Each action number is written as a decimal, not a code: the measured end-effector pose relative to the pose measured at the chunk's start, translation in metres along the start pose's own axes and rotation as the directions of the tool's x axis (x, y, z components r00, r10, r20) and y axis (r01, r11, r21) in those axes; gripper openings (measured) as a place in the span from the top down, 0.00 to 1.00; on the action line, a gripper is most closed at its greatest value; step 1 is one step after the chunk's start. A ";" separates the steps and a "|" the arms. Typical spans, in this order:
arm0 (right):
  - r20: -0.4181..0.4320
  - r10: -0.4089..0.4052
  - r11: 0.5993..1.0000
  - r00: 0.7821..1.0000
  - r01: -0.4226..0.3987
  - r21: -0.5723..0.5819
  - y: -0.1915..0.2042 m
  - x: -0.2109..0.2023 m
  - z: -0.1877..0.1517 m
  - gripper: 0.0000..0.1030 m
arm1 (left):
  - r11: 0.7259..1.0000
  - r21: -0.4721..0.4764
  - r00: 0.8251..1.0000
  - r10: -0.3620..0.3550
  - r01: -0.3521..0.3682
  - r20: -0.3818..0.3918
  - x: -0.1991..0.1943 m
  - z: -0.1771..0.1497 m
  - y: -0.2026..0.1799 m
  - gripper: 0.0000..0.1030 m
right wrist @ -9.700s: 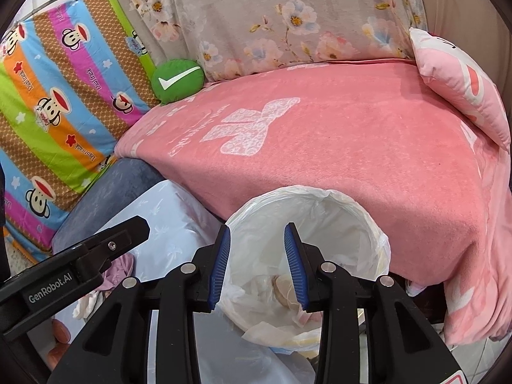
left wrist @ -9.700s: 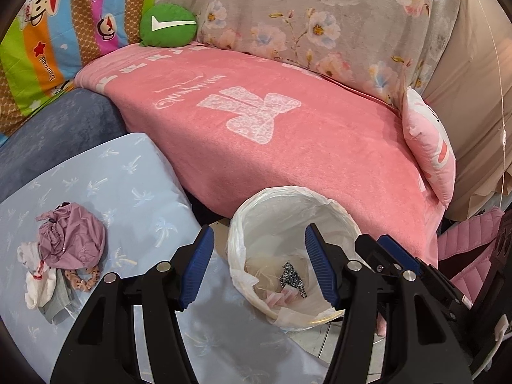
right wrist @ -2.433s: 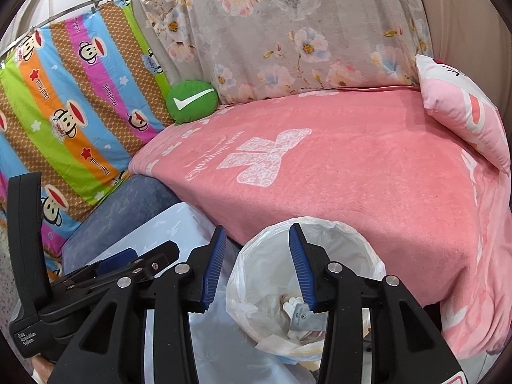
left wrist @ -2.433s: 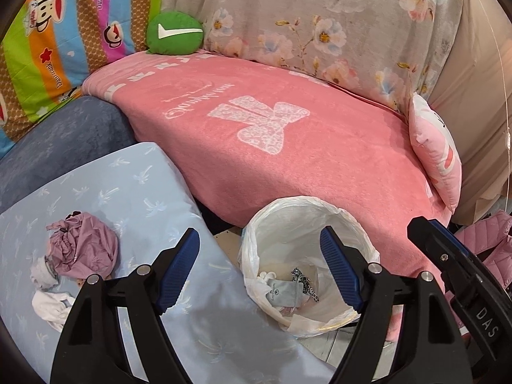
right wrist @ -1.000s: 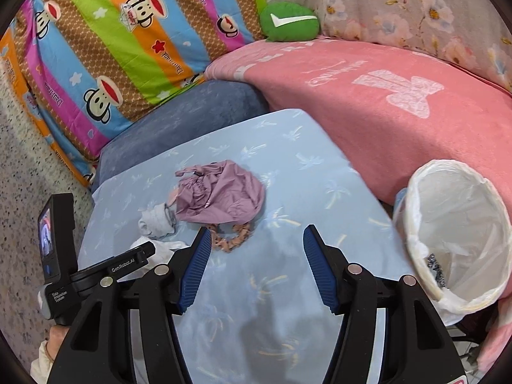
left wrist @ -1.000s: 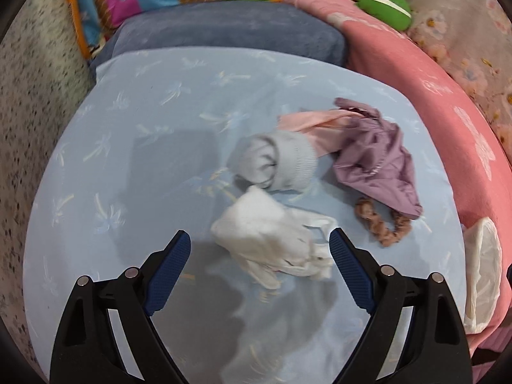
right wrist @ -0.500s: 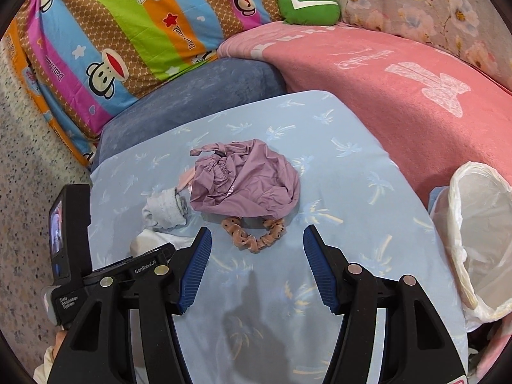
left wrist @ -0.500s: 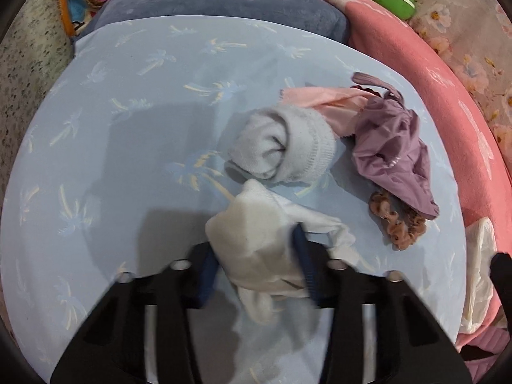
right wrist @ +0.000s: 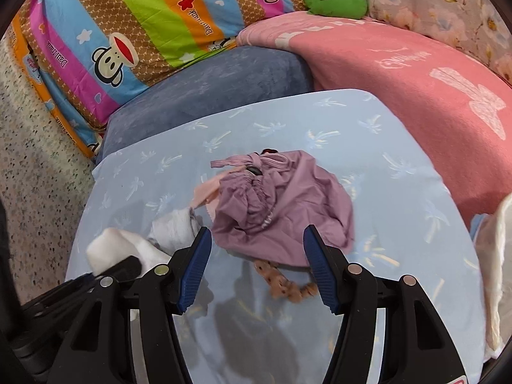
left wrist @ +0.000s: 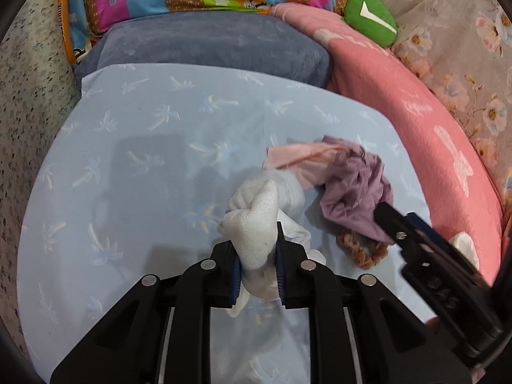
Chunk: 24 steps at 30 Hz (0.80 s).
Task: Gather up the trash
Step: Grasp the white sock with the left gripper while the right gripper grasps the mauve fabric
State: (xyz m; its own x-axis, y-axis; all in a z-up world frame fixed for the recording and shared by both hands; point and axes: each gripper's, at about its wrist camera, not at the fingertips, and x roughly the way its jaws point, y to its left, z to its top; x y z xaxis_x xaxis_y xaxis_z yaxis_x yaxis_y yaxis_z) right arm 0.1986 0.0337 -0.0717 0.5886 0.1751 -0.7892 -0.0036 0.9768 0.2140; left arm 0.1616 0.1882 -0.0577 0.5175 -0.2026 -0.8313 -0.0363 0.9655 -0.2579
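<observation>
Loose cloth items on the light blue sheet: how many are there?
5, maybe more hidden: white sock in the left tongs, grey sock, pink cloth, purple garment, brown scrunchie.

Your right gripper hangs wide open, purple cloth just beyond its fingertips, brown scrunchie between them.

A white sock, crumpled, is pinched upright between the left claw's blue pads, its loose end trailing on the pale blue counter. Just behind it lies a balled grey sock. To the right sits a bunched mauve cloth over a pink scrap, with a tan scrunchie touching its near edge.
</observation>
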 end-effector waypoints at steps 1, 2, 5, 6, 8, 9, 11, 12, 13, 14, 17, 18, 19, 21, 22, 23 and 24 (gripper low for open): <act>-0.002 0.004 1.000 1.000 -0.004 0.001 0.002 0.005 0.003 0.43 | 1.000 0.002 1.000 0.000 0.000 0.007 -0.001 0.002 0.001 0.83; -0.002 0.008 1.000 1.000 -0.008 0.005 0.004 0.010 0.005 0.43 | 1.000 0.004 1.000 0.002 -0.002 0.013 -0.001 0.005 0.001 0.83; -0.005 0.007 1.000 1.000 -0.007 0.014 0.006 0.023 0.011 0.43 | 1.000 0.003 1.000 -0.003 0.003 0.016 0.001 0.008 0.000 0.83; -0.010 0.002 1.000 1.000 -0.002 0.015 0.006 0.027 0.012 0.43 | 1.000 0.004 1.000 -0.003 0.003 0.017 0.002 0.008 -0.002 0.83; -0.023 -0.003 1.000 1.000 0.003 0.015 0.005 0.034 0.012 0.53 | 1.000 0.008 1.000 -0.006 0.006 0.012 0.003 0.008 -0.002 0.83; -0.034 -0.003 1.000 0.999 0.003 0.016 0.004 0.037 0.011 0.68 | 1.000 0.011 1.000 -0.008 0.008 0.010 0.002 0.008 -0.003 0.83; -0.059 -0.005 1.000 0.998 0.007 0.029 0.000 0.042 0.008 0.87 | 1.000 0.018 1.000 -0.009 0.009 0.010 0.000 0.008 -0.006 0.83; -0.058 -0.008 0.999 0.998 0.010 0.037 -0.002 0.041 0.006 0.90 | 1.000 0.020 1.000 -0.011 0.011 0.010 -0.001 0.008 -0.007 0.83; -0.057 -0.007 0.999 0.998 0.009 0.038 -0.003 0.039 0.004 1.00 | 1.000 0.021 1.000 -0.013 0.012 0.011 -0.001 0.008 -0.008 0.83; -0.056 -0.008 0.999 0.998 0.010 0.037 -0.005 0.035 0.002 0.99 | 1.000 0.024 1.000 -0.013 0.013 0.012 -0.003 0.007 -0.010 0.83; -0.031 -0.012 0.999 0.999 0.013 0.032 -0.009 0.018 -0.003 0.99 | 0.999 0.034 1.000 -0.017 0.017 0.018 -0.007 0.005 -0.016 0.83; -0.019 -0.011 0.999 1.000 0.012 0.033 -0.010 0.010 -0.004 0.99 | 0.999 0.041 1.000 -0.020 0.019 0.019 -0.009 0.004 -0.019 0.83; -0.006 -0.006 0.999 1.000 0.007 0.037 -0.012 0.000 -0.005 0.99 | 0.999 0.048 1.000 -0.022 0.021 0.021 -0.011 0.002 -0.022 0.83; 0.026 -0.001 0.999 1.000 0.000 0.042 -0.017 -0.021 -0.007 0.99 | 0.998 0.061 0.999 -0.027 0.026 0.025 -0.015 0.000 -0.030 0.83; 0.039 -0.001 0.999 0.999 -0.001 0.044 -0.020 -0.030 -0.008 0.99 | 0.997 0.072 0.999 -0.032 0.030 0.028 -0.018 -0.001 -0.036 0.83; 0.052 0.000 0.999 0.999 -0.003 0.047 -0.023 -0.039 -0.008 0.99 | 0.996 0.079 0.999 -0.036 0.033 0.031 -0.021 -0.002 -0.040 0.83; 0.066 0.001 0.999 0.998 -0.004 0.053 -0.026 -0.049 -0.008 0.99 | 0.995 0.091 0.998 -0.043 0.040 0.036 -0.025 -0.004 -0.047 0.83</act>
State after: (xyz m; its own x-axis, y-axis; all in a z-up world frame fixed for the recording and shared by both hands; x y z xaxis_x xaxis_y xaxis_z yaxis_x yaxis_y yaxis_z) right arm 0.1630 0.0004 -0.0433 0.6410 0.1674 -0.7491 0.0368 0.9681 0.2478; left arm 0.1469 0.1469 -0.0268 0.5491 -0.2383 -0.8011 0.0627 0.9675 -0.2449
